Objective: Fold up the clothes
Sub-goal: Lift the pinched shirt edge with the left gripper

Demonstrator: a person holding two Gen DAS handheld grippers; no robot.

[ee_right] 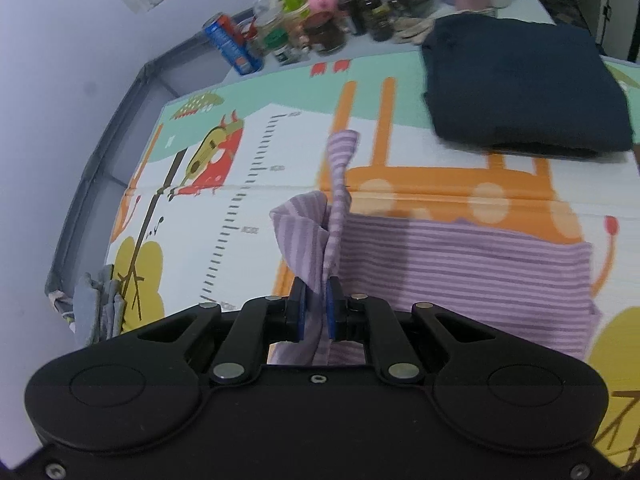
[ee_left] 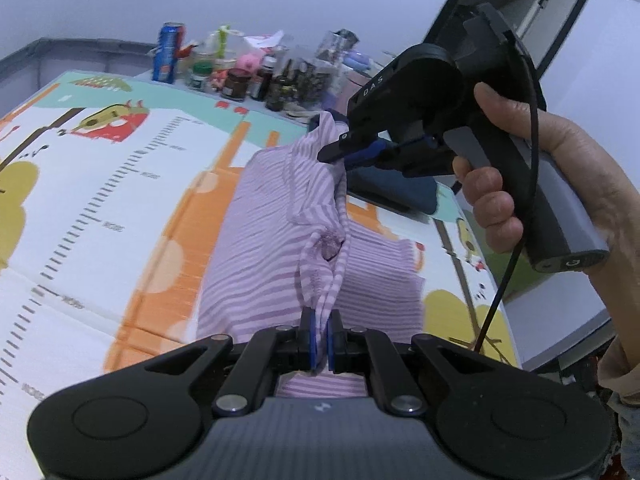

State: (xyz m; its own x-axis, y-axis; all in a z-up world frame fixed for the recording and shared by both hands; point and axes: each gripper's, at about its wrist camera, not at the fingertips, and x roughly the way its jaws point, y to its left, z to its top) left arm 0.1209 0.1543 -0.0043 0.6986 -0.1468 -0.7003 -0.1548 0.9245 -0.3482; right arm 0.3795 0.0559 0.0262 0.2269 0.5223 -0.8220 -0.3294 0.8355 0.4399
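Nearest the left-wrist lens, left gripper [ee_left: 319, 340] clenched on a bunched edge of the purple striped garment [ee_left: 272, 240], lifted off the cartoon play mat [ee_left: 120, 208]. Further along the same cloth, right gripper [ee_left: 340, 156], marked "DAS", clamped on another corner, held by a hand [ee_left: 532, 168]. From the right wrist view, right gripper [ee_right: 316, 316] pinching striped fabric [ee_right: 460, 256], rest draped on the mat [ee_right: 260, 140]. Beyond, folded dark garment [ee_right: 524, 80]. Farthest, blue can [ee_right: 232, 44] and jars [ee_right: 328, 32], labels unreadable
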